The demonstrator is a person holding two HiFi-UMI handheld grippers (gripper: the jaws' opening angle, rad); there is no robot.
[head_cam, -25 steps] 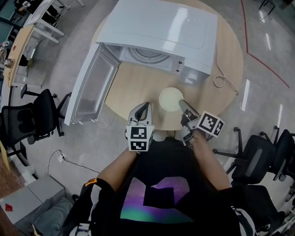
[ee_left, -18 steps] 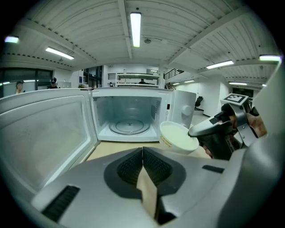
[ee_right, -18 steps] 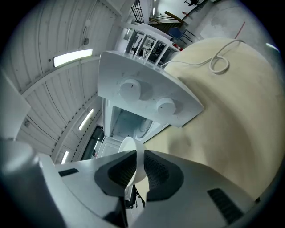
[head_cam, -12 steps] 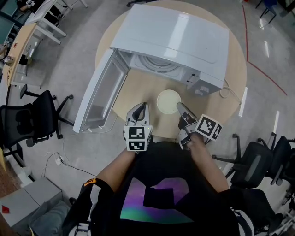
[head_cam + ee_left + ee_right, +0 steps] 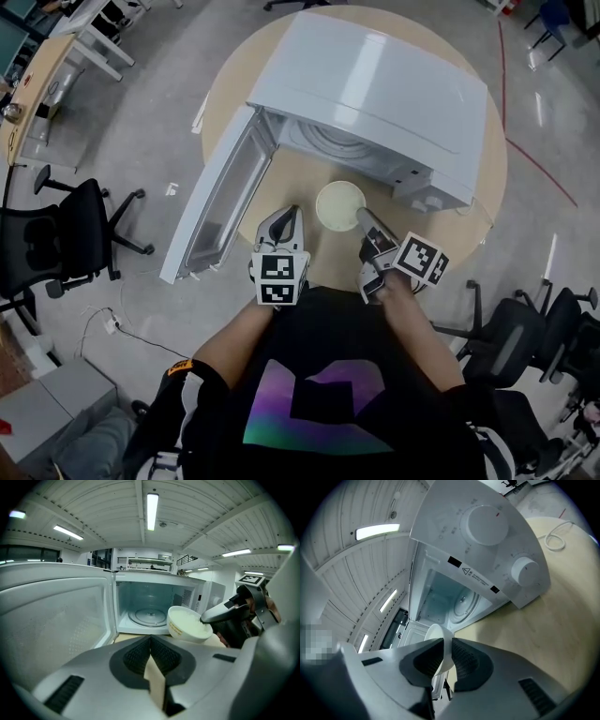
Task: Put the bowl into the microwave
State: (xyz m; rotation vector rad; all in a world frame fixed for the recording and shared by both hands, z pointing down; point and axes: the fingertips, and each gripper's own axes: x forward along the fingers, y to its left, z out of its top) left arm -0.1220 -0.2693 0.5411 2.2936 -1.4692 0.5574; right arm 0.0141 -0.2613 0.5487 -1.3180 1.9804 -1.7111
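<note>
Gripping bowl [image 5: 336,202] rim, your right tool [image 5: 364,220]; left tool [image 5: 286,221] closed, empty. Carry bowl level into microwave [image 5: 375,84], 12 o'clock.

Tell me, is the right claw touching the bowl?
Touching. In the right gripper view the right claw is shut on the rim of the bowl, with a pad pressed against each side.

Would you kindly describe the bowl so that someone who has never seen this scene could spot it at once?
On the round wooden table stands a white microwave with its door swung open to the left. Just in front of its open cavity, the bowl is gripped by its rim in the right gripper. It is the only small, round, cream-white dish there.
</note>
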